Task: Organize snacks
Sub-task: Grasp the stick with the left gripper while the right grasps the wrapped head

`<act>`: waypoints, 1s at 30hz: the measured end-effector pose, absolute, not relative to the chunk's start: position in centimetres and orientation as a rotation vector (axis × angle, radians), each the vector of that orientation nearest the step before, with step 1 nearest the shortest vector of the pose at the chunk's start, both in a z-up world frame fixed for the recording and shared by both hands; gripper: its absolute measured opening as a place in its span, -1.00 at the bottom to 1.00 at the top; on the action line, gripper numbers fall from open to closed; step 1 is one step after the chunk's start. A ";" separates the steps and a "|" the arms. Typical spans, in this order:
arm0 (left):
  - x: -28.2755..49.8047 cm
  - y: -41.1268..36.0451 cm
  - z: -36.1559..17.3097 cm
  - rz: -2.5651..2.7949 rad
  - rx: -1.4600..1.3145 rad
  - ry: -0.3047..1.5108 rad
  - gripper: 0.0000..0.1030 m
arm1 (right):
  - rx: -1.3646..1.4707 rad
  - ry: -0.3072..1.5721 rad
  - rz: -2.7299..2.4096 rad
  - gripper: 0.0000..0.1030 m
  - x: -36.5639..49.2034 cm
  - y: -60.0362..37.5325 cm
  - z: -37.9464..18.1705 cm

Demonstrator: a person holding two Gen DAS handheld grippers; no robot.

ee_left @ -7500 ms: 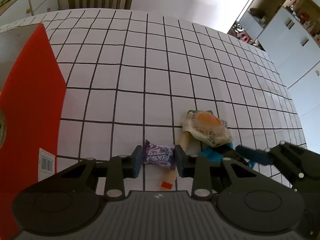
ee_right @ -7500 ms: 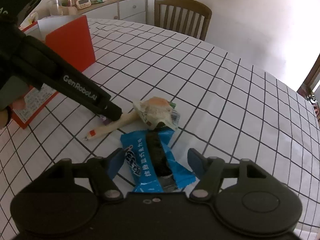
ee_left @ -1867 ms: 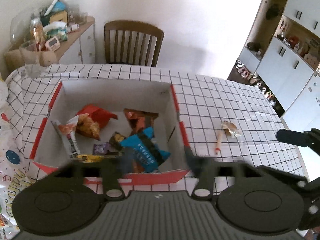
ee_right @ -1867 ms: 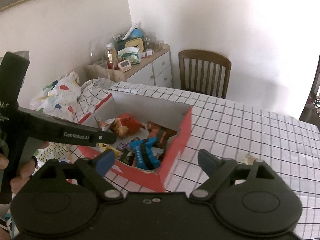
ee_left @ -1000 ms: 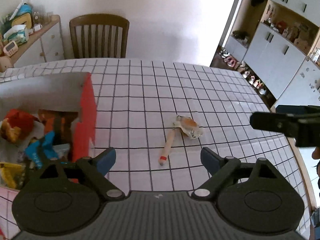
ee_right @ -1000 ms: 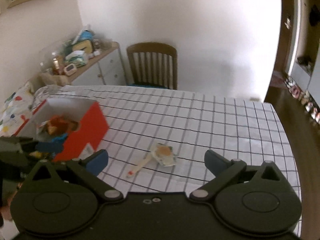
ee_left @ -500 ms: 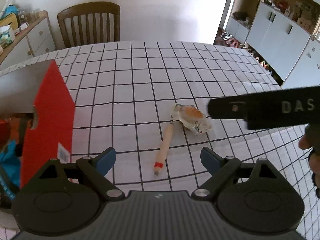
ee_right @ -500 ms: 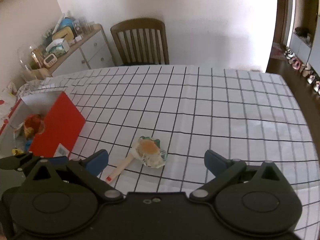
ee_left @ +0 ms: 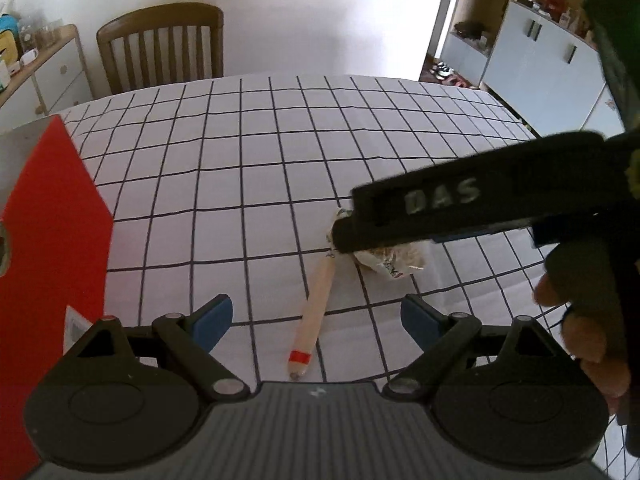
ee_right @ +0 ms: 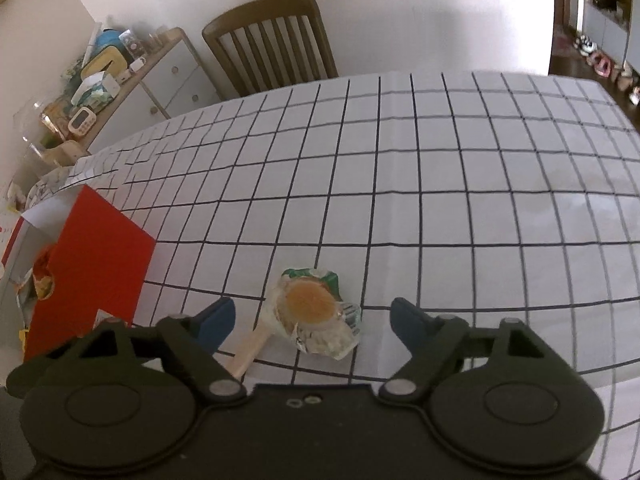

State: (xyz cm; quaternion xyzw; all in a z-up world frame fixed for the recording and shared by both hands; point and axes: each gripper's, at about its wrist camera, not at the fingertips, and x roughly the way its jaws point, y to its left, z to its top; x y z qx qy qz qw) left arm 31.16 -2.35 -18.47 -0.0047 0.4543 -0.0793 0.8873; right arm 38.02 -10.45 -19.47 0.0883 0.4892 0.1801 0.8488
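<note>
Both claws are standing wide apart and gripping nothing. The right gripper (ee_right: pixel 310 316) is straddling the wrapped bun (ee_right: pixel 314 316), probably ready to clamp. The left gripper (ee_left: pixel 316 316) is hanging over the sausage stick (ee_left: pixel 314 312), which is touching the bun at 7 o'clock. Two snacks are lying loose. One red box (ee_right: pixel 100 256) of packed snacks is sitting at 9 o'clock.

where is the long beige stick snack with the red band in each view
Left wrist view: the long beige stick snack with the red band lies lower centre on the checked tablecloth, between the open left gripper fingers.
Right wrist view: only its upper part shows, lower left of centre, the rest hidden behind the open right gripper.
Shared landmark: the clear-wrapped round bun snack touching its far end.
</note>
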 end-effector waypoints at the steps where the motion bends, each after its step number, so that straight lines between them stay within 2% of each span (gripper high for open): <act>1: 31.3 -2.4 -18.6 -0.171 -0.009 0.943 0.62 | 0.189 1.037 0.382 0.55 38.2 -10.4 -19.7; 2: 31.3 -2.5 -18.7 -0.176 -0.010 0.945 0.47 | 0.187 1.043 0.383 0.53 38.2 -10.3 -19.9; 5: 31.5 -2.6 -19.0 -0.176 -0.019 0.949 0.21 | 0.178 1.055 0.394 0.42 38.3 -10.0 -20.5; 6: 31.5 -2.5 -19.0 -0.175 -0.022 0.945 0.18 | 0.171 1.054 0.397 0.35 38.3 -9.9 -20.5; 7: 31.5 -2.5 -19.1 -0.178 -0.024 0.941 0.04 | 0.160 1.053 0.399 0.22 38.2 -9.7 -20.6; 10: 31.6 -2.6 -19.5 -0.193 -0.027 0.945 -0.29 | 0.154 1.043 0.403 0.18 38.0 -9.9 -20.6; 13: 31.7 -2.6 -19.9 -0.196 -0.030 0.954 -0.35 | 0.167 1.038 0.391 0.15 37.9 -10.3 -20.6; 18: 31.4 -2.8 -20.2 -0.200 -0.013 0.954 -0.64 | 0.193 1.027 0.363 0.12 37.2 -11.4 -20.5; 19: 31.4 -2.8 -20.2 -0.197 -0.012 0.956 -0.77 | 0.198 1.022 0.359 0.12 37.0 -11.9 -20.3; 30: 31.0 -1.9 -19.4 -0.148 -0.091 1.004 -0.80 | 0.219 0.996 0.308 0.10 33.8 -14.7 -18.8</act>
